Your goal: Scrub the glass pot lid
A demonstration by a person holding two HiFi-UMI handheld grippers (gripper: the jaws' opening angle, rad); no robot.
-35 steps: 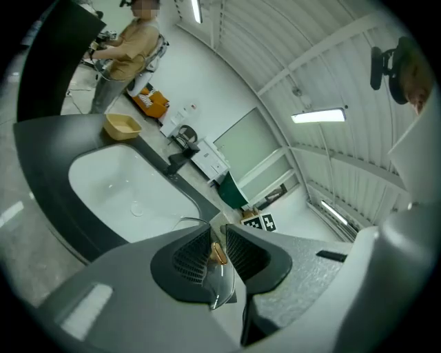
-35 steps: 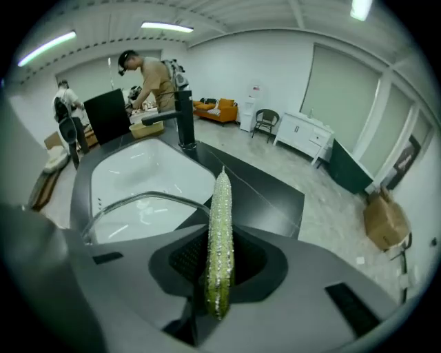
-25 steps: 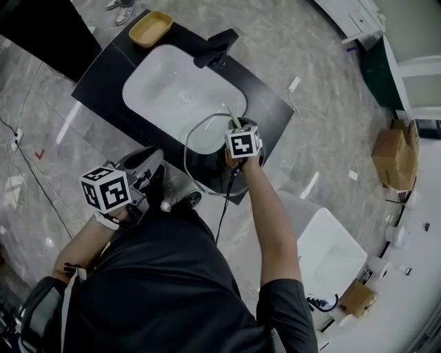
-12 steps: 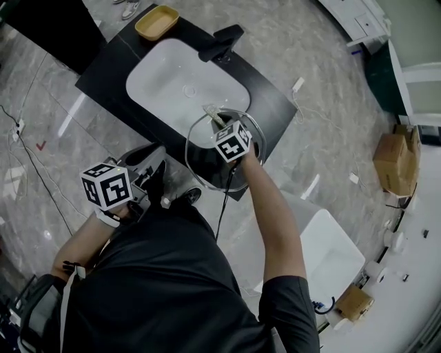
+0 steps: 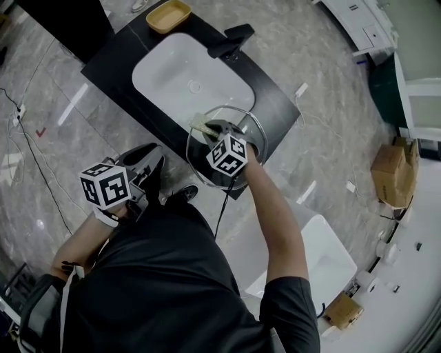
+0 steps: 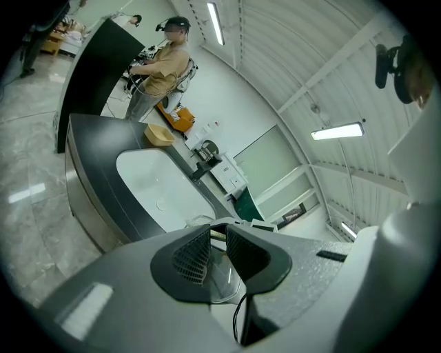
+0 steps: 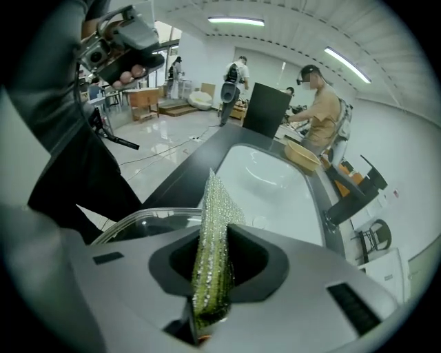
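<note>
The right hand-held gripper point(image 7: 217, 243) clamps a green scrub pad point(image 7: 212, 227) just above the glass pot lid point(image 5: 197, 165). The left hand-held gripper point(image 6: 217, 251) pinches the lid's rim, and the lid's knob is hidden.

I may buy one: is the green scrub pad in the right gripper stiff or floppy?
Probably fairly stiff: the scrub pad stands up past the right gripper without drooping. Likely light, since it looks thin edge-on. Its glittery textured face seems rough, so it probably won't slip easily.

The scrub pad point(image 7: 210, 255) is glittery green and the glass lid point(image 5: 198, 157) is clear. The sink point(image 5: 186, 76) is white, the table point(image 5: 114, 65) black, a tray point(image 5: 169, 15) yellow.
</note>
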